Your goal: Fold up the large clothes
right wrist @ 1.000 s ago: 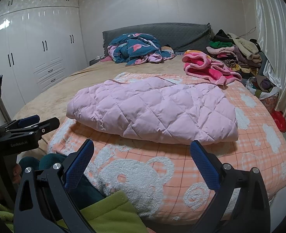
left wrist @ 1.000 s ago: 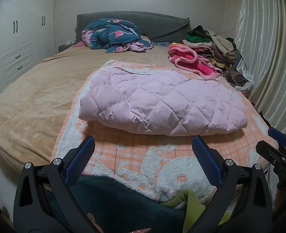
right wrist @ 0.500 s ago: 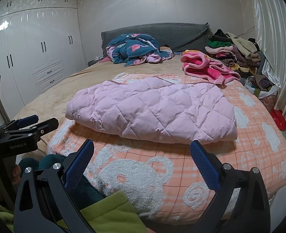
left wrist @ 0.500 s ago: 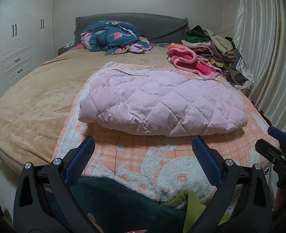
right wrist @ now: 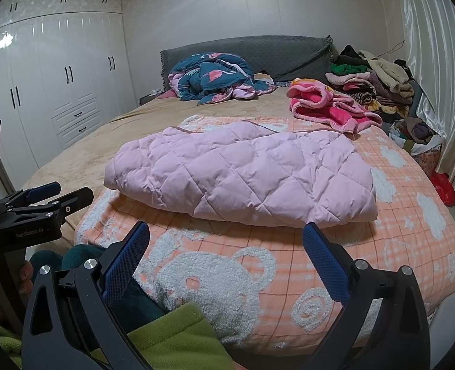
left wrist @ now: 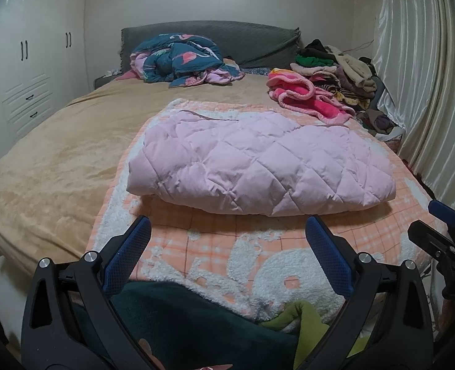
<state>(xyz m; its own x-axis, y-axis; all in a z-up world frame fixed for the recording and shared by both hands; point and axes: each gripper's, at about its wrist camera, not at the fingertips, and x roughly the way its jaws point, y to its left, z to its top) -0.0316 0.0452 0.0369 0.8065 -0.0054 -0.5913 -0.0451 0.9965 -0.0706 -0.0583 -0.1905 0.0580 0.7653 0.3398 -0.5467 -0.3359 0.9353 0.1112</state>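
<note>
A pink quilted jacket [left wrist: 258, 160] [right wrist: 242, 172] lies folded into a thick rectangle on the orange-and-white checked blanket [left wrist: 215, 246] [right wrist: 397, 231] over the bed. My left gripper [left wrist: 227, 231] is open, held back near the bed's foot, short of the jacket, with nothing between its blue pads. My right gripper [right wrist: 225, 237] is open too, empty, just short of the jacket's near edge. The right gripper's tip [left wrist: 443, 231] shows at the right of the left wrist view. The left gripper's tip [right wrist: 42, 203] shows at the left of the right wrist view.
A blue patterned duvet [left wrist: 184, 58] is bunched at the grey headboard [left wrist: 252, 40]. A pink fleece garment [left wrist: 304, 95] and a stack of clothes [left wrist: 338, 71] sit at the far right. White wardrobes [right wrist: 57, 86] stand left, a curtain [left wrist: 428, 77] right. The person's dark green and lime clothing [left wrist: 196, 317] is below.
Both grippers have drifted very slightly; the view shifted a little. The jacket has not moved and both grippers stay open.
</note>
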